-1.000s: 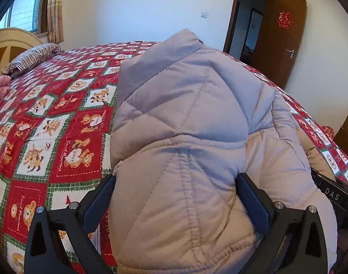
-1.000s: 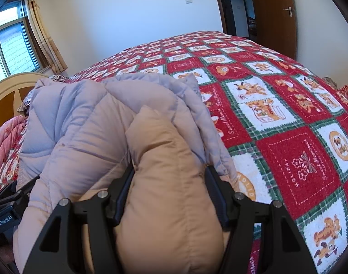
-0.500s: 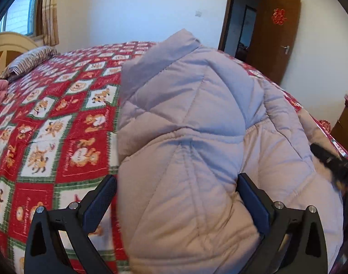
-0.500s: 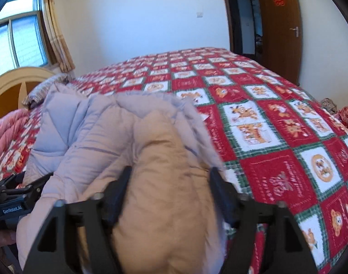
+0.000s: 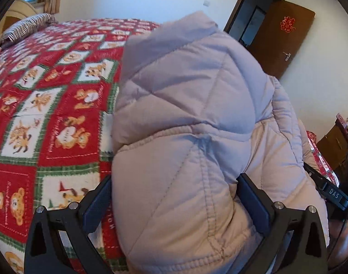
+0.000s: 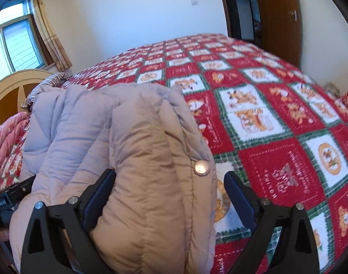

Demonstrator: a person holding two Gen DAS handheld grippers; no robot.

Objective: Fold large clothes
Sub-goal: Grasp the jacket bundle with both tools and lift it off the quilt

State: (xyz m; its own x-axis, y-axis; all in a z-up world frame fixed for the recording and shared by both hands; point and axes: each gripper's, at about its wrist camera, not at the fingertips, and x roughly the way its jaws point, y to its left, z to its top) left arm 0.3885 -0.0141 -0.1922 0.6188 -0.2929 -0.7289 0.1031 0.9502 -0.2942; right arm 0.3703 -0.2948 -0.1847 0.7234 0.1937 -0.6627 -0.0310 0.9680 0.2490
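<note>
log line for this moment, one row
left gripper: shut on jacket | right gripper: open around jacket | bedspread: under

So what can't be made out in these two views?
- Left wrist view: the jacket fills the frame, hiding the left gripper fingertips' contact and the bedspread beyond it.
- Right wrist view: the right gripper has padding bulging between its fingers; whether the right-hand finger touches is unclear.
- Both: the jacket's lower edge is cut off.
- Bedspread lettering: blurred.

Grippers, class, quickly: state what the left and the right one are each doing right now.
Left gripper: wide apart but clamped on the puffy jacket.
Right gripper: cannot tell; jacket fills the gap, one finger appears clear of it.
</note>
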